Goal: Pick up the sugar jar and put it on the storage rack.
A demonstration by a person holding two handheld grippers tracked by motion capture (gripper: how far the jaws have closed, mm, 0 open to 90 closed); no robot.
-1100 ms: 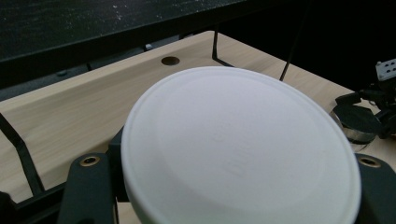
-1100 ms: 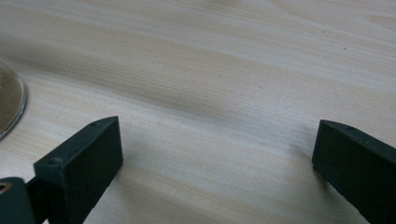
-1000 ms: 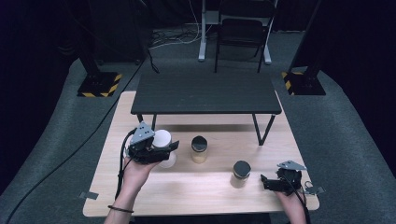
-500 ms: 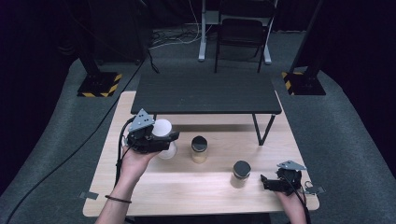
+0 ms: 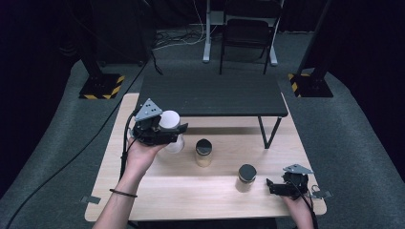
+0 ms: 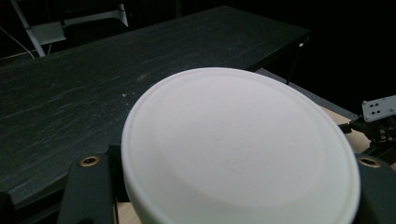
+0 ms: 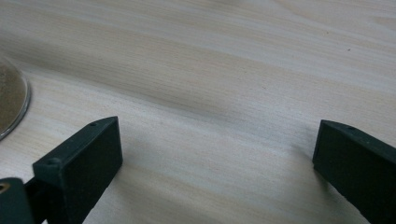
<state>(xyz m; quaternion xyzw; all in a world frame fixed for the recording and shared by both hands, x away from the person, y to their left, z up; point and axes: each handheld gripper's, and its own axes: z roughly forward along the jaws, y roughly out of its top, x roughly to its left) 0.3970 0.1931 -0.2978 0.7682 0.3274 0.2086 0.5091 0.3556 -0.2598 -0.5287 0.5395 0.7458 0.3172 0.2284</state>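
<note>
My left gripper (image 5: 173, 130) is shut on a white-lidded jar (image 5: 170, 121) and holds it in the air above the left part of the wooden table (image 5: 191, 193), near the front edge of the black raised shelf (image 5: 210, 95). In the left gripper view the round white lid (image 6: 238, 144) sits between the two black fingers (image 6: 88, 186), with the shelf top (image 6: 93, 79) behind it. My right gripper (image 5: 271, 187) rests low at the table's front right. Its jaws stand wide apart in the right gripper view (image 7: 215, 158) over bare wood.
Two black-lidded jars with tan contents stand on the table, one in the middle (image 5: 204, 152) and one (image 5: 247, 177) just left of the right gripper. A chair (image 5: 246, 33) and stand bases are on the floor beyond.
The left hand has lifted the white-lidded jar up off the table and slightly toward the shelf. The right gripper has stayed put.
</note>
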